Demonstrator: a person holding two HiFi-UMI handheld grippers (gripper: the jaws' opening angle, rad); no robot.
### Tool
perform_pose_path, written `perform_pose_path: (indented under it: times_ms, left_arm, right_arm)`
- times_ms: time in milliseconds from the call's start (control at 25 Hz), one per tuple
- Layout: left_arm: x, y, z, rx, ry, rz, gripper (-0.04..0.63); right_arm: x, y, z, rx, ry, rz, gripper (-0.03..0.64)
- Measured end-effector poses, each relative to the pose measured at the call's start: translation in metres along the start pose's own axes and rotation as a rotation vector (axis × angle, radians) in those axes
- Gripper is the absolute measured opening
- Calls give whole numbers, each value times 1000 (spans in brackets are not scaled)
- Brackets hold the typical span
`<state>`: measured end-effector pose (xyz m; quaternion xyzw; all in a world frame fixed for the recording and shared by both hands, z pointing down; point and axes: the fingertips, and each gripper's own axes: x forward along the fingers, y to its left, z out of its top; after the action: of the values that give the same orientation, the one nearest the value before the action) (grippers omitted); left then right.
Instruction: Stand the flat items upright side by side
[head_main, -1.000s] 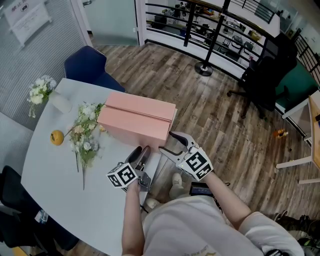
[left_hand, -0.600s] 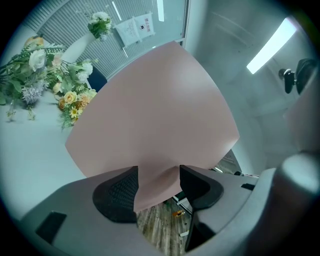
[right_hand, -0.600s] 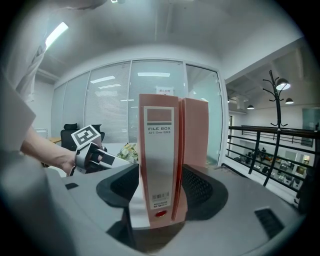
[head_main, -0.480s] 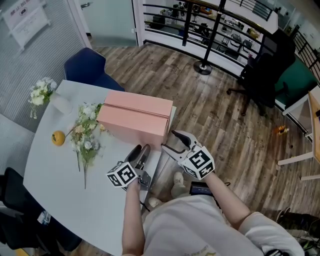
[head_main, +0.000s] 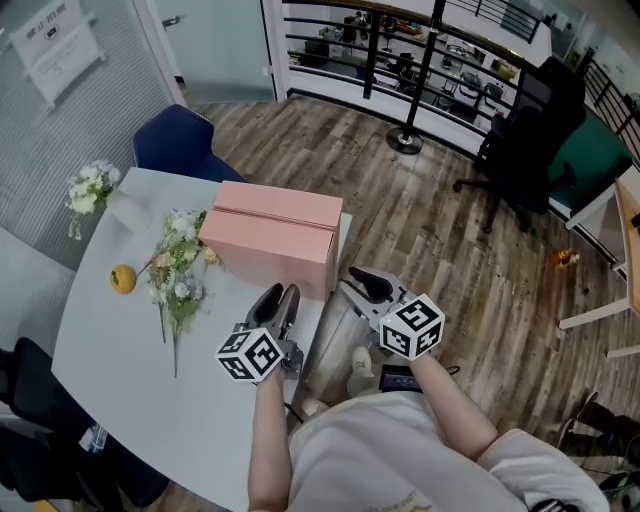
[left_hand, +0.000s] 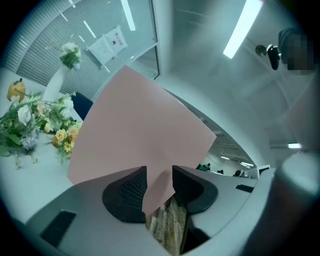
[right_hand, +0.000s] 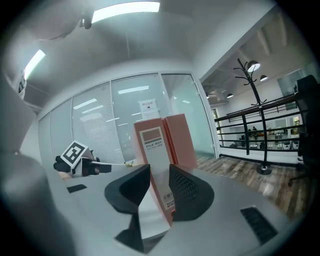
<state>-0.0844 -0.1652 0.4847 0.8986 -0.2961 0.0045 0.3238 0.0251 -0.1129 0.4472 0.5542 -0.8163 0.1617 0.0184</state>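
Observation:
Two pink file boxes stand pressed together on the grey table (head_main: 120, 380): a near one (head_main: 270, 252) and a far one (head_main: 280, 200). My left gripper (head_main: 283, 296) is at the near box's lower front edge. In the left gripper view a pink corner of the box (left_hand: 140, 130) fills the gap of the left gripper (left_hand: 160, 187), whose jaws have just been closing onto it. My right gripper (head_main: 356, 282) is at the box's right end. There the labelled spine (right_hand: 155, 150) sits clamped in the right gripper (right_hand: 160, 187), whose jaws have also just closed in. The far box (right_hand: 181, 135) stands behind.
A loose bunch of flowers (head_main: 178, 272), an orange (head_main: 122, 278) and a vase of white flowers (head_main: 95, 190) lie left of the boxes. A blue chair (head_main: 180, 140) stands behind the table. The table edge and wooden floor (head_main: 440, 250) are right beside the boxes.
Both grippers' jaws have narrowed from wide open onto the near box. Both hands have risen a little and rolled. The flowers and orange have not moved.

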Motion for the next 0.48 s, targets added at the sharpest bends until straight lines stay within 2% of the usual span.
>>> perform_pose_path:
  times_ms: [160, 360, 480]
  left_arm:
    - [-10, -13, 13, 116, -35, 34, 87]
    - [-15, -36, 24, 251, -48, 53, 18]
    - [-17, -41, 26, 279, -47, 74, 12]
  right_arm:
    - [-13, 2, 1, -16, -6, -38, 33]
    - [-30, -1, 8, -29, -37, -125, 17]
    - [-41, -7, 13, -54, -43, -187, 17]
